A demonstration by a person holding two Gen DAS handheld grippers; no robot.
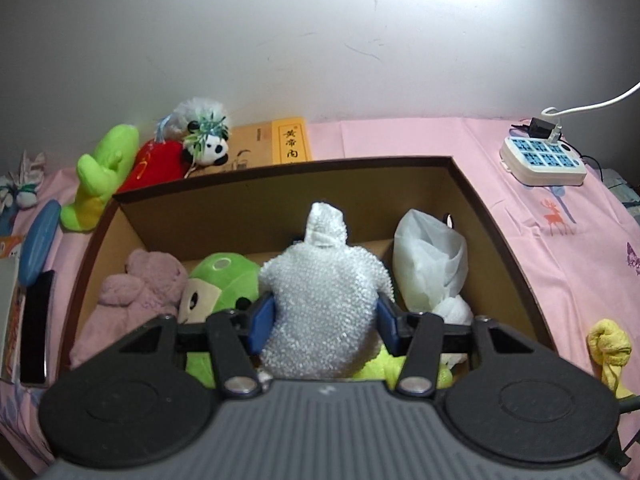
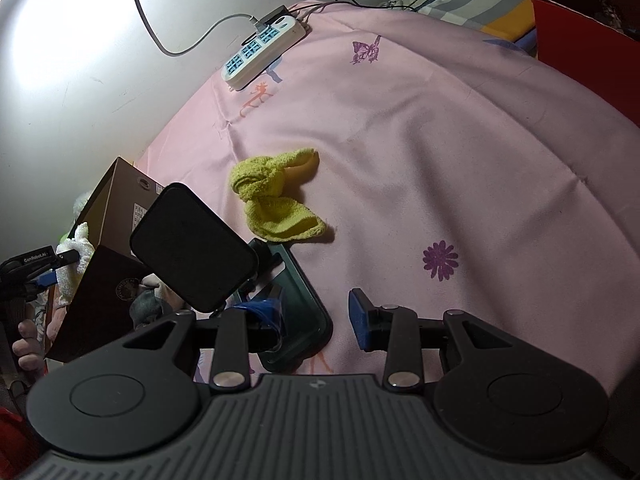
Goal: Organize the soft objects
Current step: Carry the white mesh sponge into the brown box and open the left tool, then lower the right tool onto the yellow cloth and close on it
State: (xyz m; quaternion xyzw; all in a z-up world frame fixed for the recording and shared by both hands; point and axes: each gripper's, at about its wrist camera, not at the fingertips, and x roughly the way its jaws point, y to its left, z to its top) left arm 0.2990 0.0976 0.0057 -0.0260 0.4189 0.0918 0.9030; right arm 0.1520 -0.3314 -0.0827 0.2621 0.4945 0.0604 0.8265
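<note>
Bubble wrap [image 1: 320, 300], a white bundle of it, sits clamped between the blue pads of the left gripper [image 1: 322, 326], hanging right over the open brown box [image 1: 472, 196]. Its long axis runs straight ahead from the jaws toward twelve o'clock, the narrow tip highest. Below it the box is filling up: a pink plush [image 1: 136, 292] at nine o'clock, a green plush [image 1: 224, 280] just beside the bundle, a white bag [image 1: 430, 260] at two o'clock. My guess is a release drops it in the middle gap.

Over on the right, the right gripper [image 2: 316, 320] has its jaws apart with nothing between them, above the pink sheet [image 2: 460, 140]. A knotted yellow towel [image 2: 276, 196] lies at about twelve o'clock from it, stretched from near to far, well short of the pads. That hand is clearly the nearer one for it.

Hard to read: a dark flat panel [image 2: 192, 248] blocks the box from the right view, the box floor under the bundle is hidden, and toys beyond the box's far-left corner are only partly seen.
</note>
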